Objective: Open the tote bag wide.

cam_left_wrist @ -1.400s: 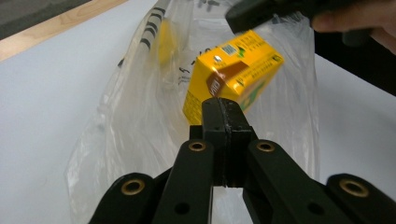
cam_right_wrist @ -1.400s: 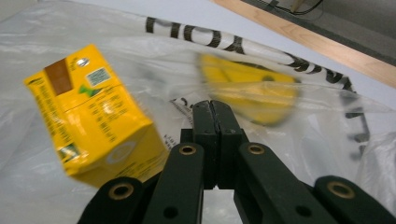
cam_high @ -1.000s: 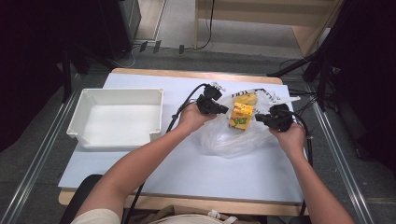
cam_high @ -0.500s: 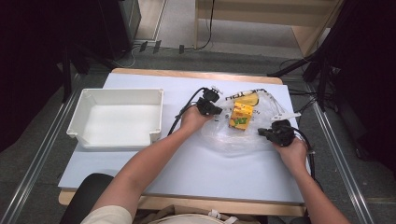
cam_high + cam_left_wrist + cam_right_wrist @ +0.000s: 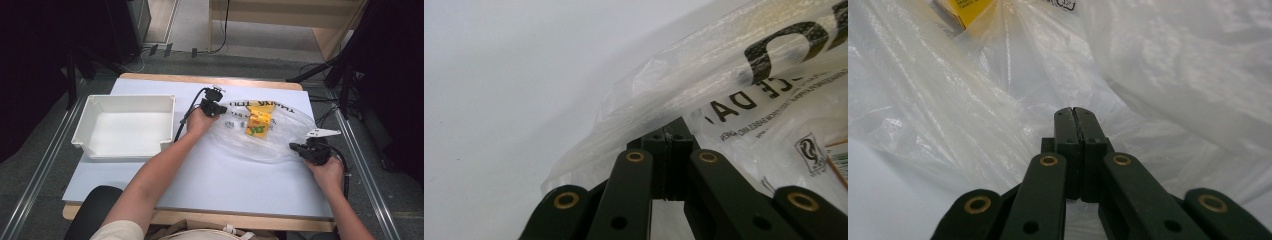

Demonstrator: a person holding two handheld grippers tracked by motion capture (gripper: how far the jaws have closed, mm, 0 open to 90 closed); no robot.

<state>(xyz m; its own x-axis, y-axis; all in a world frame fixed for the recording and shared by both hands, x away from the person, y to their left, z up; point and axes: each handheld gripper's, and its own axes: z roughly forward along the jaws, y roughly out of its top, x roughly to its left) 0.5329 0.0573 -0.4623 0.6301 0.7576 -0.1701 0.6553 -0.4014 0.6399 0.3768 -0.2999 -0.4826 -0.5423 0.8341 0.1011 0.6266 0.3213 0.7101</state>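
Surface (image 5: 210, 175): clear bag (image 5: 280, 142) lies spread flat right of the white bin (image 5: 125, 125), yellow carton (image 5: 258, 123) inside it.

Left tongs (image 5: 672, 137): jaws fully together, pinching the bag's edge film. Right tongs (image 5: 1073, 117): jaws fully together on the near-right edge.

Risks: thin film may slip out of either pinch or tear if pulled apart; a tilt could slide the carton out.
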